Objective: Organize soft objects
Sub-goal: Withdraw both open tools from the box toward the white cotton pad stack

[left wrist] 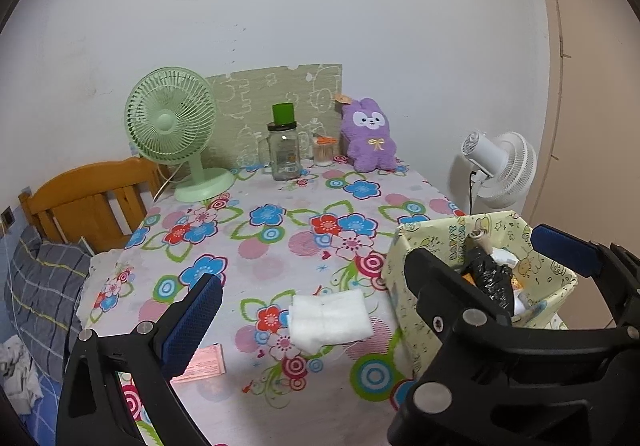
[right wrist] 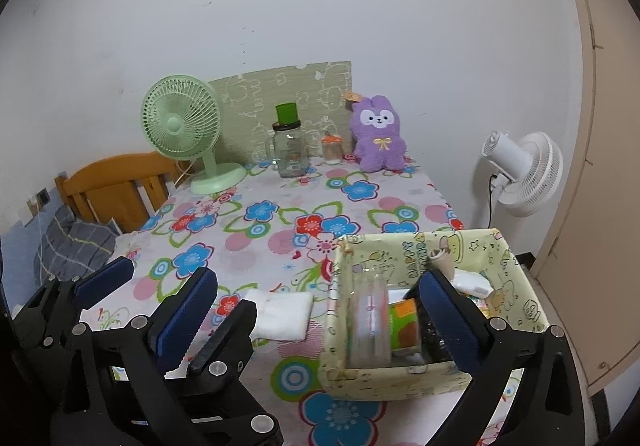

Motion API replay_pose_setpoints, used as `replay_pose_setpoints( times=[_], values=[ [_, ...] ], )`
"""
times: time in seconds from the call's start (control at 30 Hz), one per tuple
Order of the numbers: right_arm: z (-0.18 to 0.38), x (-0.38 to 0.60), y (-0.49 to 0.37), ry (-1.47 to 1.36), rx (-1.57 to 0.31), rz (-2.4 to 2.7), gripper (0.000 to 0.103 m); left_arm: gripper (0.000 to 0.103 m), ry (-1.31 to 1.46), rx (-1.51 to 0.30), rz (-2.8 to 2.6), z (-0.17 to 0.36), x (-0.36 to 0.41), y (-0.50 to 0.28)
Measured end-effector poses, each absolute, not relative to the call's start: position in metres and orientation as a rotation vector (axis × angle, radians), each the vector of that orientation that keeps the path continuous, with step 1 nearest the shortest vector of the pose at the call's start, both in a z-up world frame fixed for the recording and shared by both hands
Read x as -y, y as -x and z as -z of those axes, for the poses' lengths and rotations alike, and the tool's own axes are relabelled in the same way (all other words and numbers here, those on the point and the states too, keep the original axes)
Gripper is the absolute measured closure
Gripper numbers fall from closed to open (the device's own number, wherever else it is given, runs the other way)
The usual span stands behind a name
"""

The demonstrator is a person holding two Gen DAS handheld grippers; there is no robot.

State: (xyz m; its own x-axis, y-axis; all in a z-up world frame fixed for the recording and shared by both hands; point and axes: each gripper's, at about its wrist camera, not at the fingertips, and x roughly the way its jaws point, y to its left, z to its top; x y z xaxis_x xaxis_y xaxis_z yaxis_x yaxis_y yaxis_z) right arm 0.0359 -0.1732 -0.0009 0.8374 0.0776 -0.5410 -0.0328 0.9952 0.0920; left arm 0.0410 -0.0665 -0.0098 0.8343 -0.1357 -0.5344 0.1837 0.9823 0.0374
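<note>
We see a table under a flowered cloth (left wrist: 280,214), and on it, near the front edge, a folded white cloth pad (left wrist: 330,318), soft and fluffy, roughly square, with a crease down its left side; it lies flat, just to the left of a pale yellow-green box (right wrist: 400,378) printed with cartoon figures. The box holds a jumble: a crumpled black bag (left wrist: 490,278), a green and orange tin (right wrist: 404,326), a clear plastic piece and some white packets. At the far end, upright against a green patterned board (left wrist: 276,102), sits a purple plush rabbit (left wrist: 370,134) with a white face and a small yellow bow. Beside it stand a glass jar with a green cap (left wrist: 284,150) and a green desk fan (left wrist: 172,126). Our left gripper (left wrist: 372,278) stands wide open with nothing between its blue pads; the white pad lies below the gap. Our right gripper (right wrist: 320,310) is spread wide too, gripping nothing, its right finger over the box.
</note>
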Motion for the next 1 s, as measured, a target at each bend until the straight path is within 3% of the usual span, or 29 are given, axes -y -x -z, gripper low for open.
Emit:
replay_pose_setpoints(
  times=[1.0],
  values=[
    [0.054,0.108,-0.055,-0.095,-0.661,-0.118,0.001,0.000,-0.089,-0.649,0.102,0.059,0.004,-0.054]
  ],
)
